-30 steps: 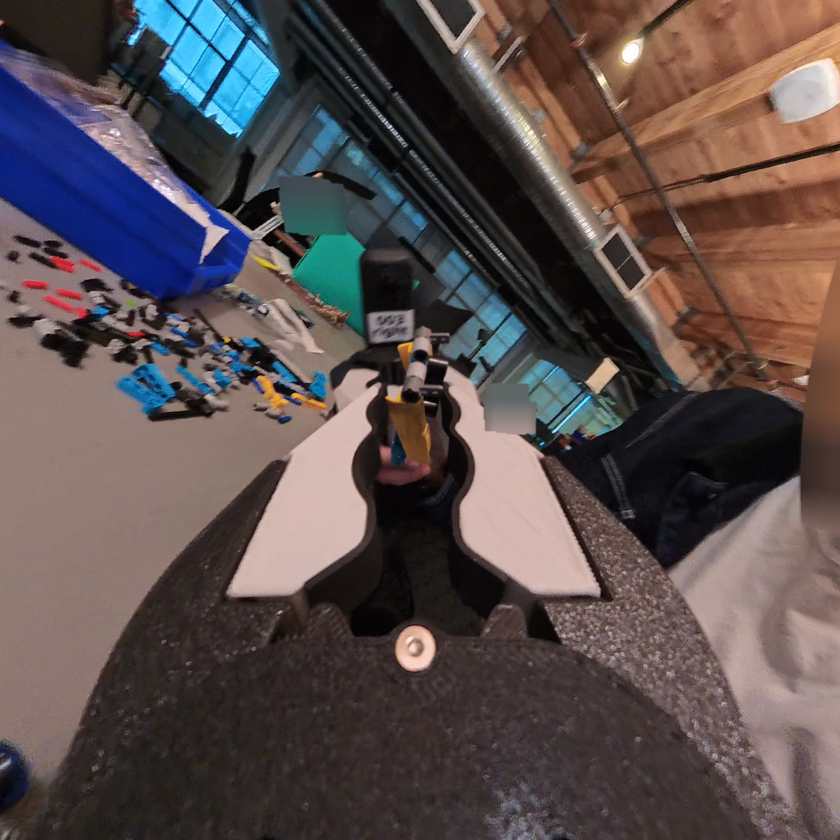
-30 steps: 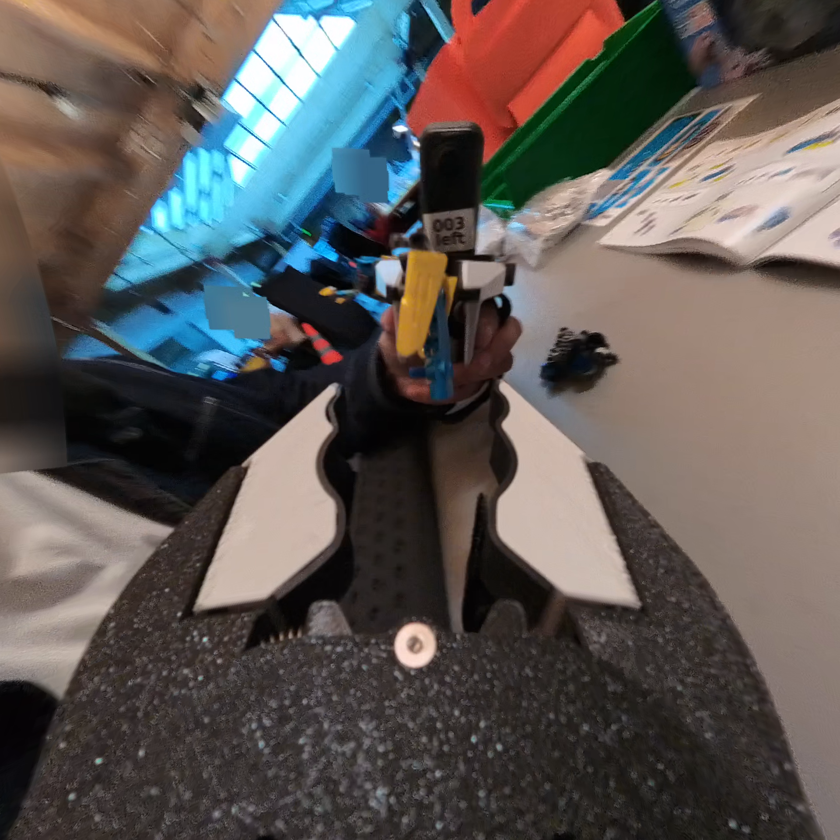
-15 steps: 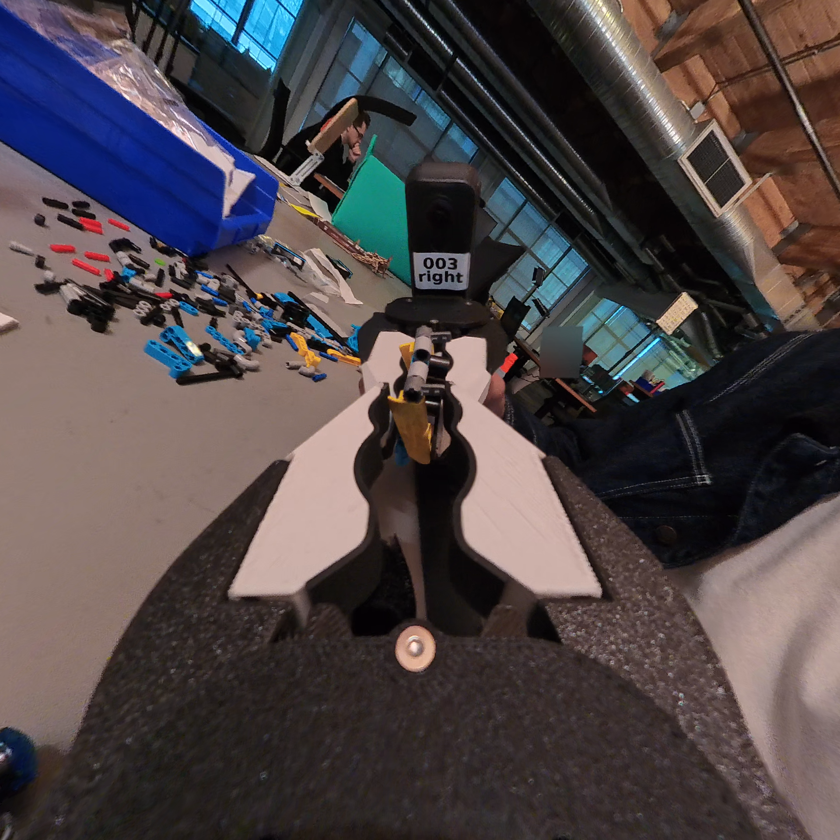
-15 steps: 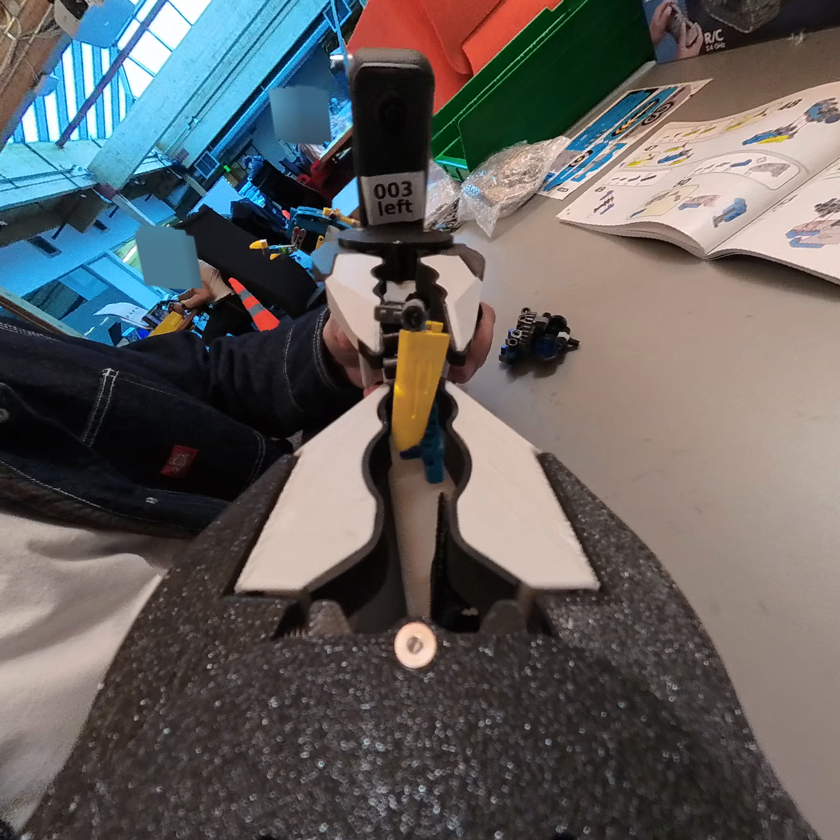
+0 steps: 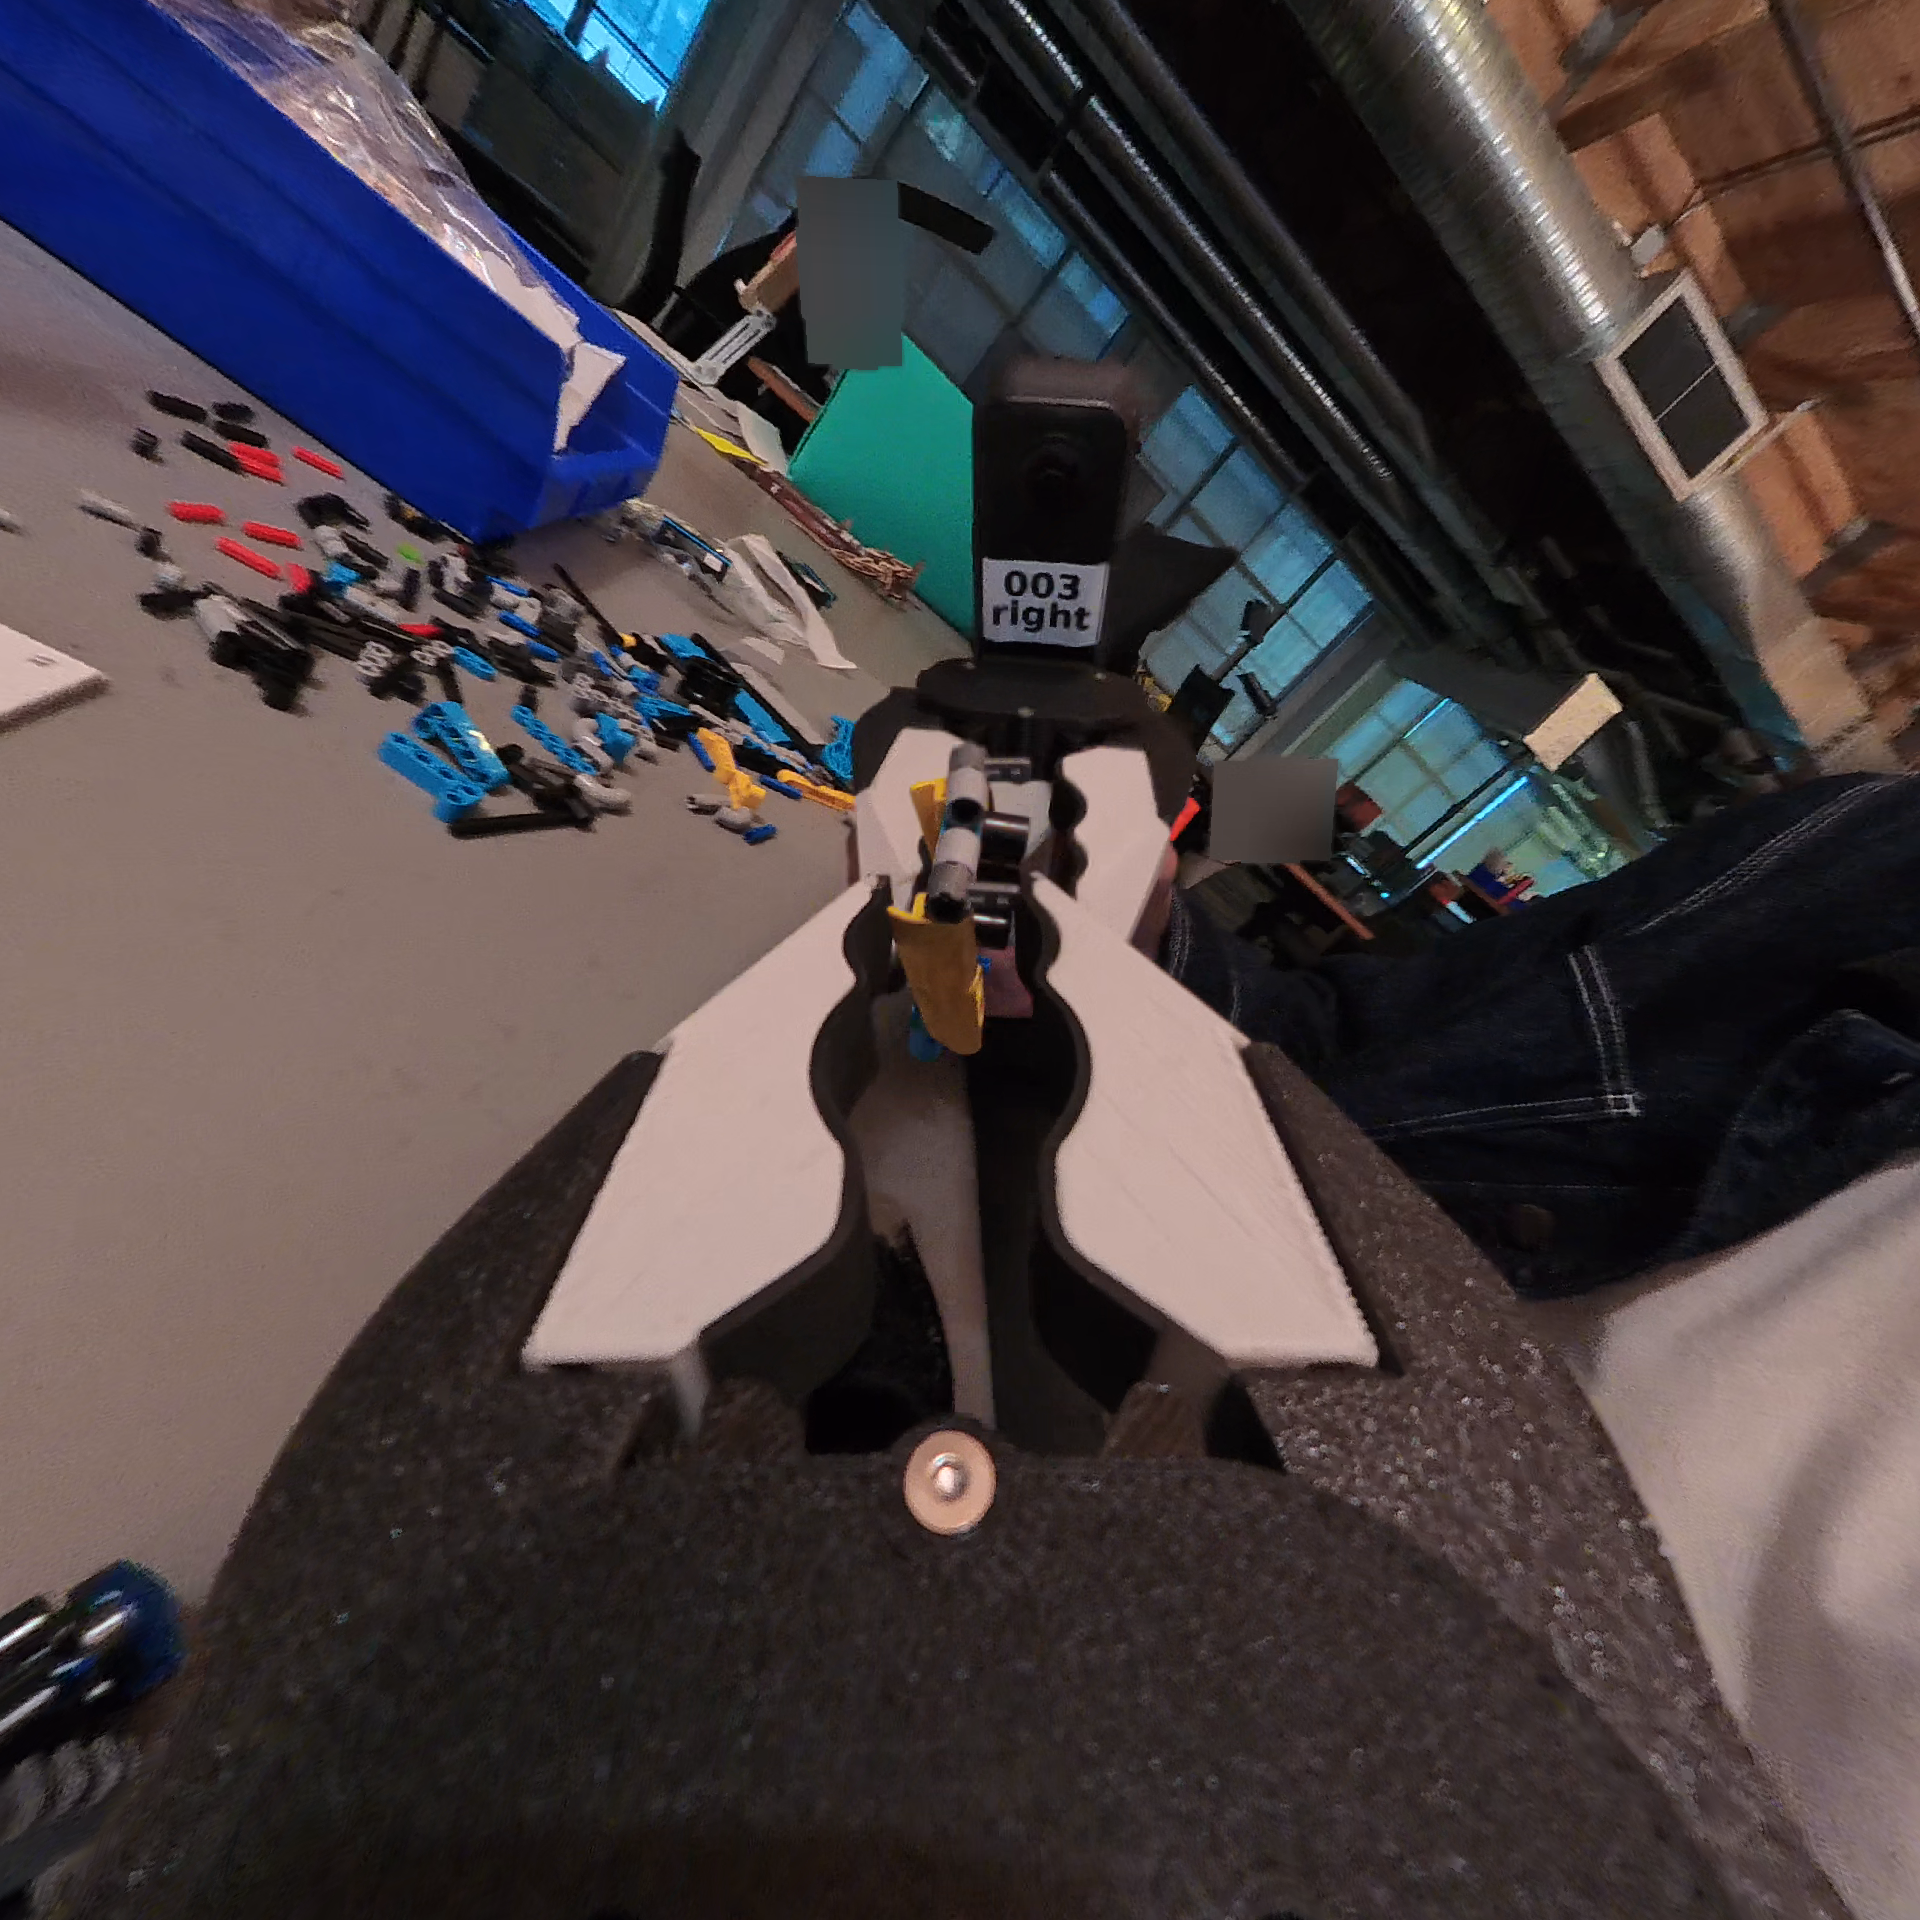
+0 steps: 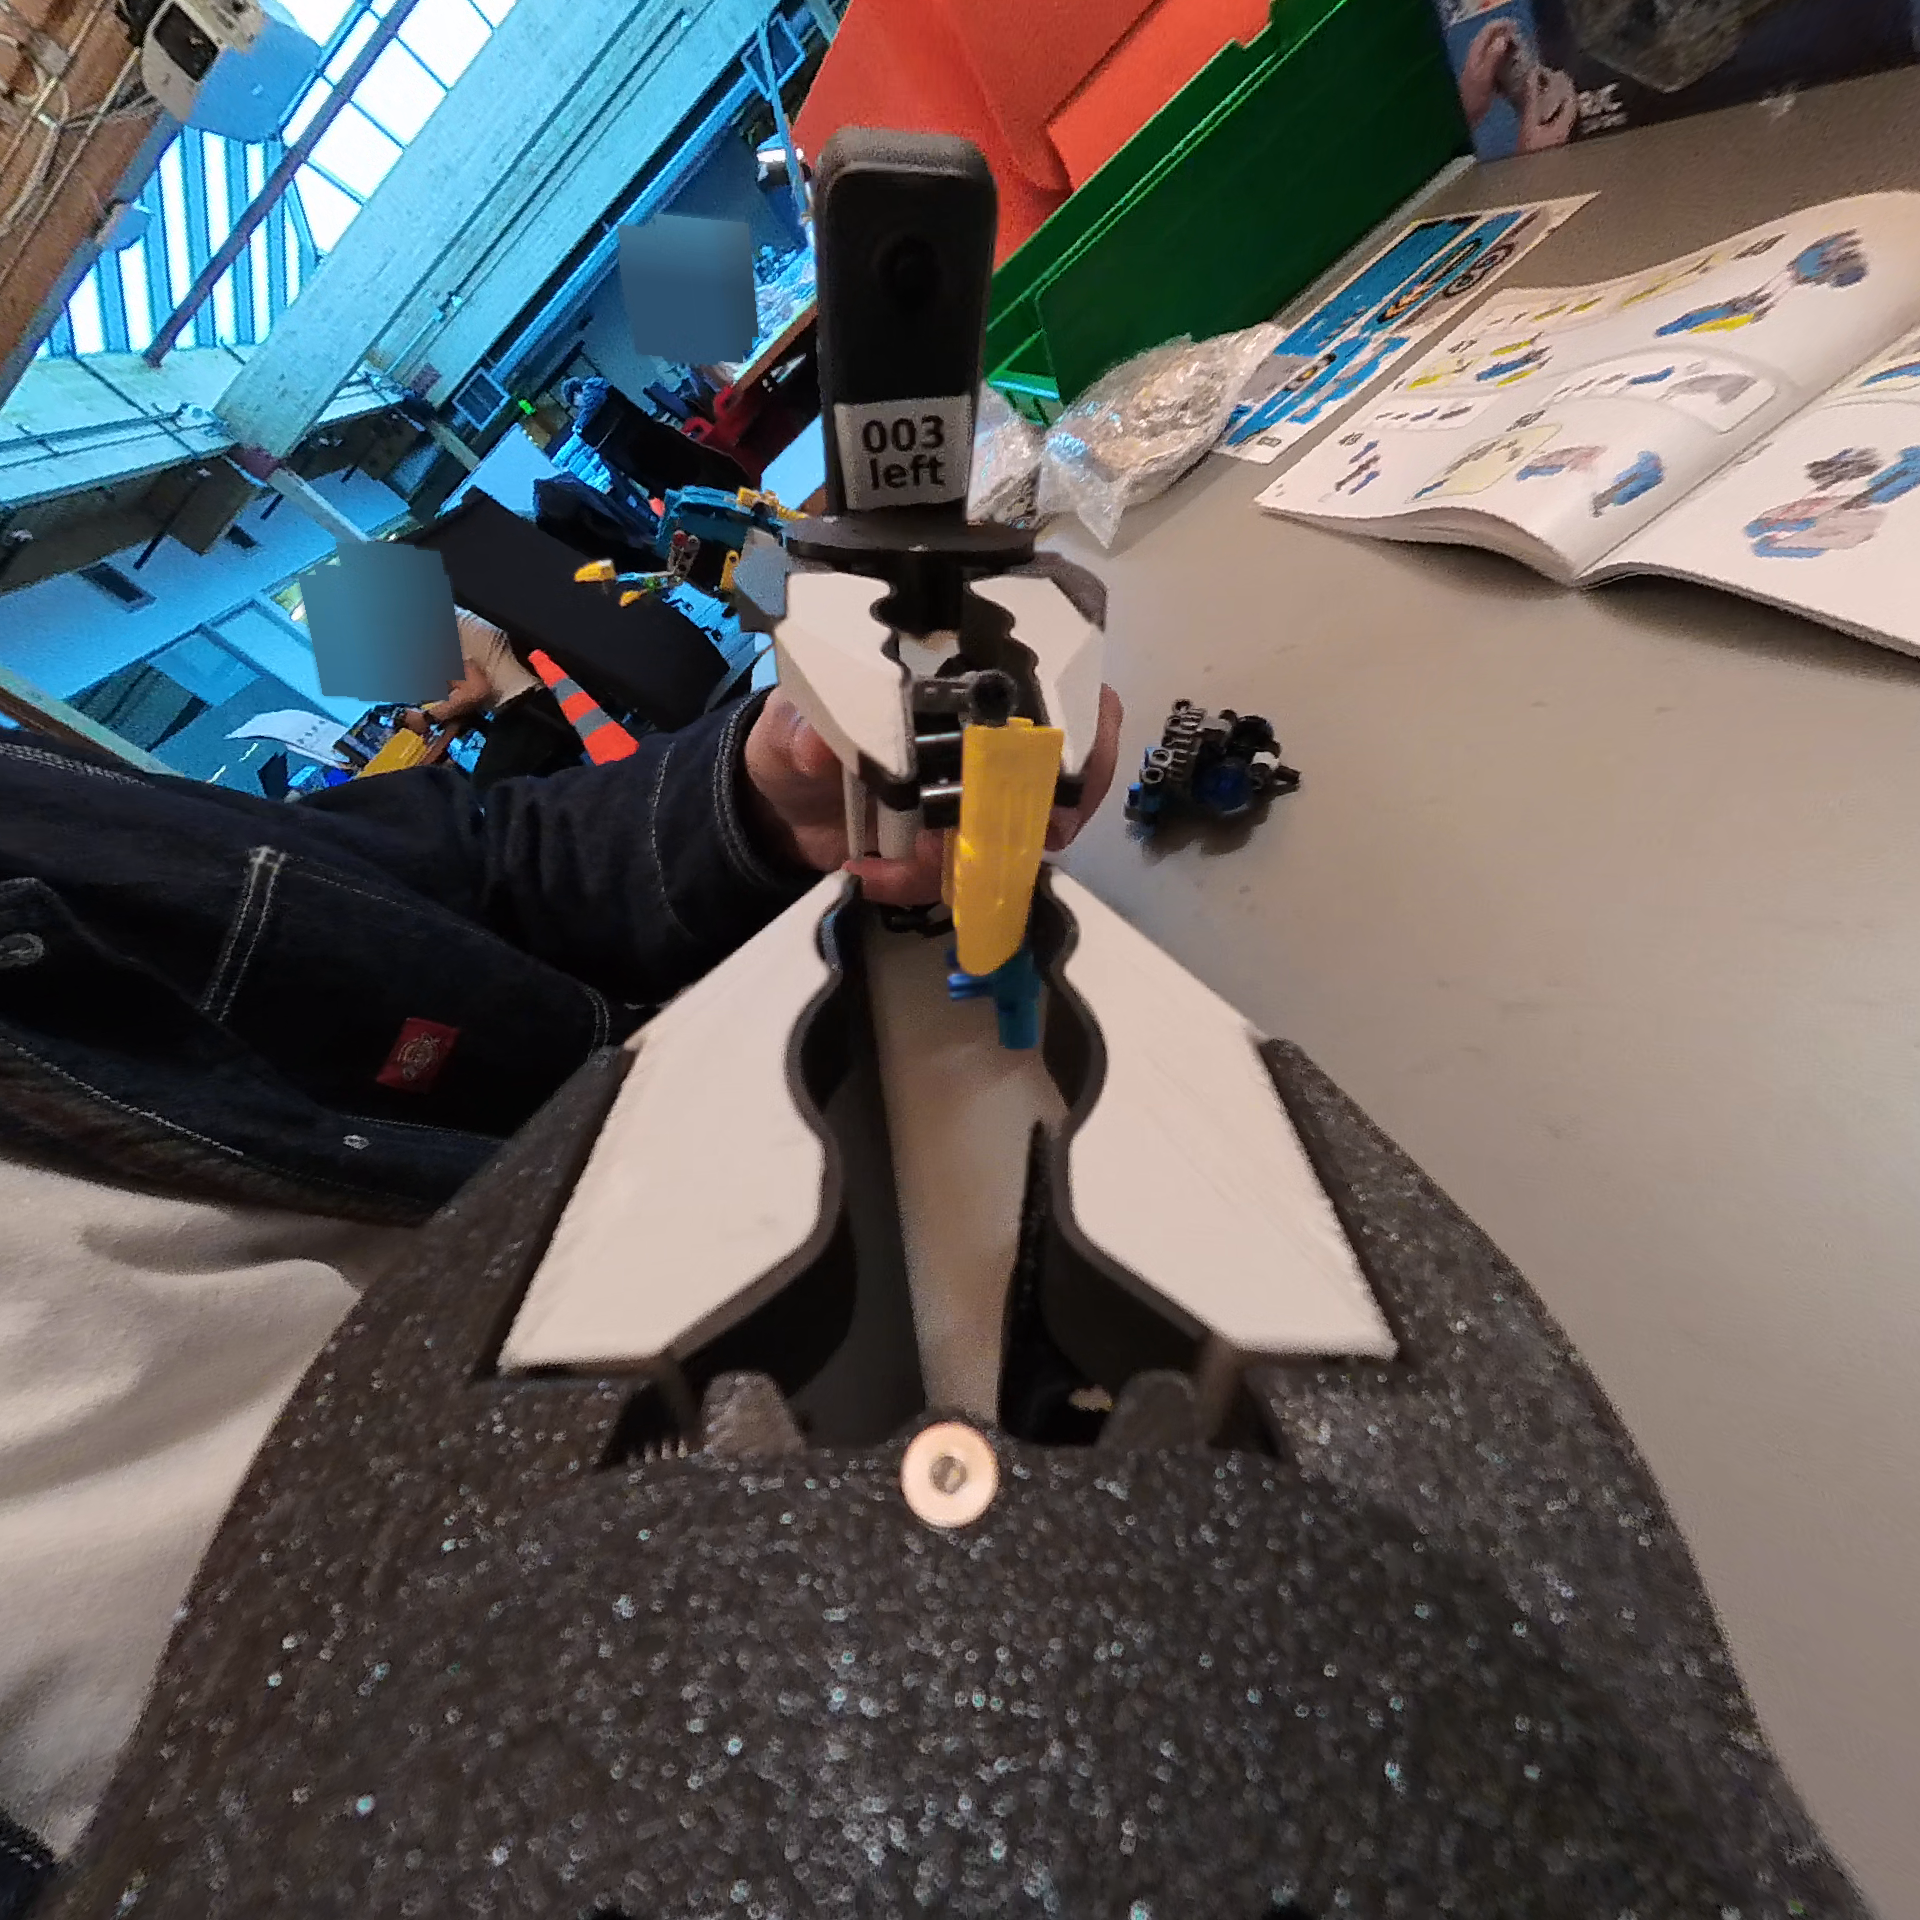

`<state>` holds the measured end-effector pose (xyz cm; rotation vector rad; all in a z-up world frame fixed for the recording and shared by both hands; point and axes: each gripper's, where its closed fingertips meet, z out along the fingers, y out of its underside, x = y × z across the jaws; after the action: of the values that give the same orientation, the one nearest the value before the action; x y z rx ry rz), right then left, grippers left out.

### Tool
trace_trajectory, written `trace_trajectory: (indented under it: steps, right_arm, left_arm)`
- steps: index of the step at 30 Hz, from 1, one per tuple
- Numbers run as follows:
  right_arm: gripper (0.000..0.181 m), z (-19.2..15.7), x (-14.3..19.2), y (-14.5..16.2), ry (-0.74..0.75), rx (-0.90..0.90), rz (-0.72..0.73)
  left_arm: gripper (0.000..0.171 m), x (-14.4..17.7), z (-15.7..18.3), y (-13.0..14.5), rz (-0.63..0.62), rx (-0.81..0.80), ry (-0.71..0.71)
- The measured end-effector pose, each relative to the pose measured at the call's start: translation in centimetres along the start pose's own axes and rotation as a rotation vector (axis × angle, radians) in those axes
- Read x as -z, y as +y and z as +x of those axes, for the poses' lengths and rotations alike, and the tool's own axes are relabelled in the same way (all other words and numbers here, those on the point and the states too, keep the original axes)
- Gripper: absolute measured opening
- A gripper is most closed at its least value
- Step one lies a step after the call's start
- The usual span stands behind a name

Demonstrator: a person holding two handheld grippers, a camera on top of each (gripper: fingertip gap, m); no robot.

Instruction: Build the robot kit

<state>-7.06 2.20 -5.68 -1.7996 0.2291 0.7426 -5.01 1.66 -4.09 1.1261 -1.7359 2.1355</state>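
A small brick assembly is held between my two grippers, which face each other above the grey table [image 5: 260, 1039]. It has a yellow panel [image 6: 997, 831], a blue pin [image 6: 1003, 992] and black and grey axle parts [image 5: 961, 831]. My left gripper [image 5: 956, 899] is shut on it; the yellow panel [image 5: 940, 971] sits between its fingertips. My right gripper [image 6: 948, 894] is closed about the yellow panel end. In the right wrist view the left gripper [image 6: 940, 717] grips the black parts, with a hand behind it. In the left wrist view the right gripper [image 5: 1003, 810] is just beyond the assembly.
Several loose bricks [image 5: 468, 665] lie scattered before a blue bin [image 5: 312, 281]. A small blue and black build [image 6: 1205, 769] stands on the table, with an open booklet [image 6: 1610, 416], plastic bags [image 6: 1143, 416] and a green bin [image 6: 1247, 208] behind. A denim sleeve [image 6: 416, 935] crosses on the left. Left and right tips are no more than a few centimetres apart.
The right gripper has come up to the assembly held by the left gripper and narrowed its jaws around the yellow panel. Both views have tilted down from the ceiling toward the table.
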Motion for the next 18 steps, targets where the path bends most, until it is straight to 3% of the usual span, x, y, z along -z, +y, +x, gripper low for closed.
trace_trajectory:
  steps: [5,14,16,17,18]
  right_arm:
    - [0.013,0.4,1.2,-0.7,-0.004,-0.022,0.037]
    - [0.012,1.1,1.1,0.0,0.018,-0.022,0.018]
    - [0.032,1.2,1.3,-0.7,0.025,-0.030,0.058]
    - [0.047,1.8,1.5,-1.2,0.081,-0.018,0.087]
    - [0.052,2.4,1.7,-1.3,0.163,0.036,0.095]
  left_arm:
    - [0.023,0.0,0.1,0.0,-0.001,0.023,0.019]
    - [0.022,-0.1,0.1,0.4,-0.006,0.078,0.045]
    - [0.022,-0.1,-0.6,0.1,0.015,0.082,0.004]
    - [0.022,0.0,-1.4,0.0,0.029,0.089,-0.037]
    - [0.023,0.2,-2.2,0.0,0.040,0.106,-0.081]
